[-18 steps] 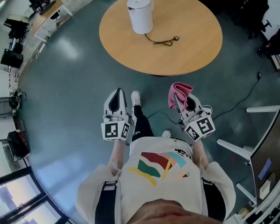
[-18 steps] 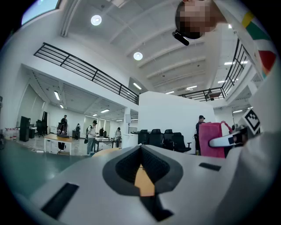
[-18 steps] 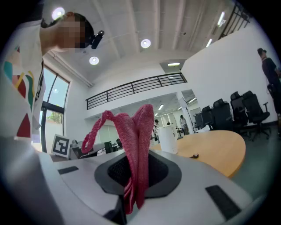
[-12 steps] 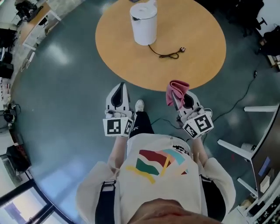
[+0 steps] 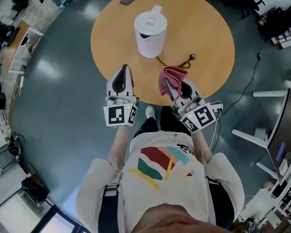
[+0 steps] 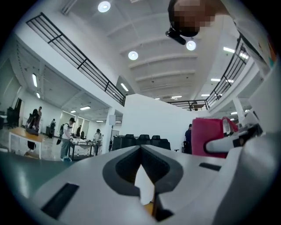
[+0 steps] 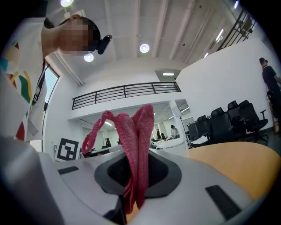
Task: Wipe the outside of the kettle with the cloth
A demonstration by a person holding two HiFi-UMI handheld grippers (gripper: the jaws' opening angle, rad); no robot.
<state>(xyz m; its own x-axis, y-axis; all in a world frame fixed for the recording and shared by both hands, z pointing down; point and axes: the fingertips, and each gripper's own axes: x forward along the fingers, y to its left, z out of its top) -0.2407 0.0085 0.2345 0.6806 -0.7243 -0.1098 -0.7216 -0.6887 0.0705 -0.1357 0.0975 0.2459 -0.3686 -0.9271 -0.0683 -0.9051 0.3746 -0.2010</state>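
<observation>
A white kettle [image 5: 150, 34] with its lid on stands on the round wooden table [image 5: 204, 27], its black cord [image 5: 175, 61] trailing toward the near edge. My right gripper [image 5: 169, 85] is shut on a pink cloth [image 5: 172, 77], held over the table's near edge; the folded pink cloth [image 7: 131, 145] sticks up between the jaws in the right gripper view. My left gripper [image 5: 122, 75] hovers at the table's near-left edge, jaws shut with nothing in them. In the left gripper view the tips [image 6: 141, 149] meet and the cloth [image 6: 210, 136] shows at right.
A dark small object [image 5: 126, 2] lies at the table's far edge. Grey floor [image 5: 59, 91] surrounds the table, with a cable [image 5: 248, 73] and chair legs [image 5: 254, 136] at right and desks [image 5: 18, 36] at far left.
The table and kettle have come nearer in the head view. Both grippers have moved forward from over the floor to the table's near edge, the right still holding the cloth.
</observation>
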